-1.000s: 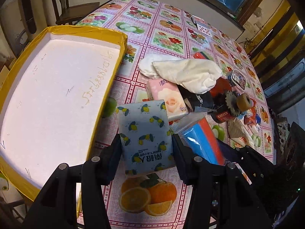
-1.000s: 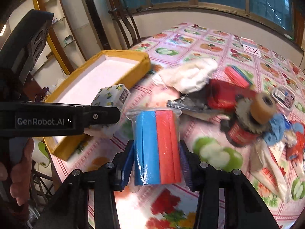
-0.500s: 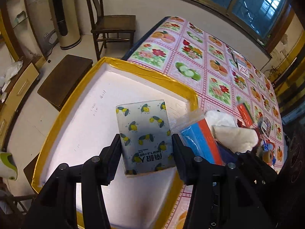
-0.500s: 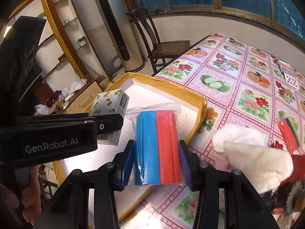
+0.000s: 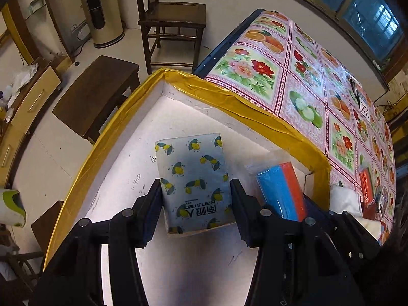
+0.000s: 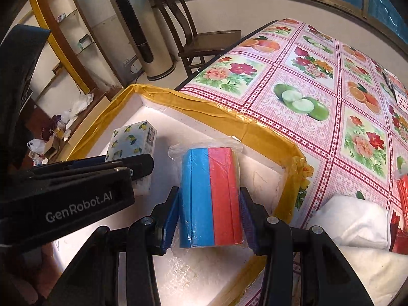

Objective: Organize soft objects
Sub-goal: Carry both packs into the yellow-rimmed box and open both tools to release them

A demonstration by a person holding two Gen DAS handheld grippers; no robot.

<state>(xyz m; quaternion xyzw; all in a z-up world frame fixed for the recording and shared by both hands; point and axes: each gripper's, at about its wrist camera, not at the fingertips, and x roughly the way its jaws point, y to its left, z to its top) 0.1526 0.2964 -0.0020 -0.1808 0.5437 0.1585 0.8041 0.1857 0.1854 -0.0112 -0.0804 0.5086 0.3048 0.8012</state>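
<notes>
Now both grippers hold soft packs over the tray at the table's edge.

Nearest, the left gripper (image 5: 196, 204) is clamped on a tissue pack (image 5: 195, 178) printed with lemons and Chinese characters, while the right gripper (image 6: 209, 219) pinches a bagged blue-and-red sponge pack (image 6: 210, 199); the left gripper's side reads "GenRobot.AI". Both packs hang above the white floor of the tray (image 5: 244, 102), whose rim is wrapped in yellow tape and whose floor bears faint pen scribbles I cannot read. Beside the tray lies a white cloth (image 6: 354, 224) on the tablecloth (image 6: 318, 81), pink check with fruit and flower panels. Farther off stand a wooden chair (image 5: 173, 20), a low bench (image 5: 97, 94), a tower fan (image 6: 137, 30) and windows.
</notes>
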